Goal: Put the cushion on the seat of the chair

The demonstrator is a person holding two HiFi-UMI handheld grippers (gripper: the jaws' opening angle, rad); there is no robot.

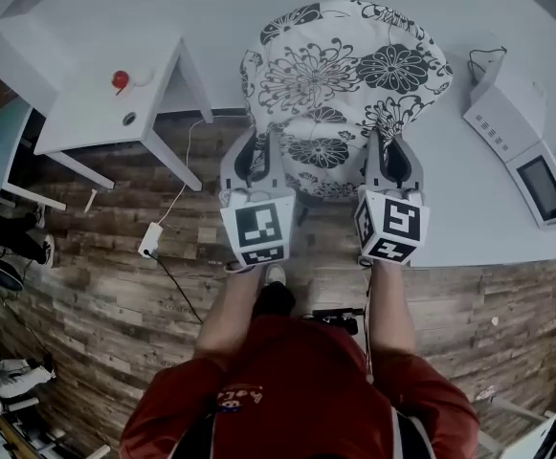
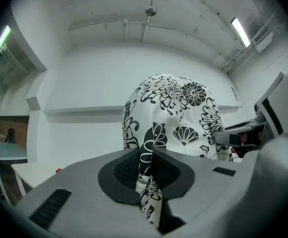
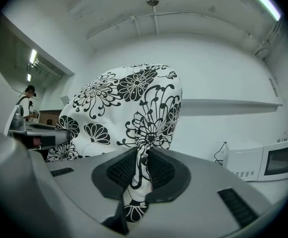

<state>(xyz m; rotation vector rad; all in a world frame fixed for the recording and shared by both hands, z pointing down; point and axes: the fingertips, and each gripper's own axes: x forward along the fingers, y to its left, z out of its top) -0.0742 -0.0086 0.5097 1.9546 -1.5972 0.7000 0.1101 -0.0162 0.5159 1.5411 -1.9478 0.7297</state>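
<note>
A white cushion printed with black flowers hangs in the air in front of me, held by its lower edge at two corners. My left gripper is shut on the cushion's left corner, and a fold of the cloth is pinched between its pads. The right gripper is shut on the right corner, with cloth squeezed between its pads. The cushion fills the middle of the left gripper view and rises the same way in the right gripper view. No chair seat shows clearly in any view.
A white table with a red knob stands at the left. A microwave sits on a white counter at the right. A cable and adapter lie on the wooden floor. A person stands far off.
</note>
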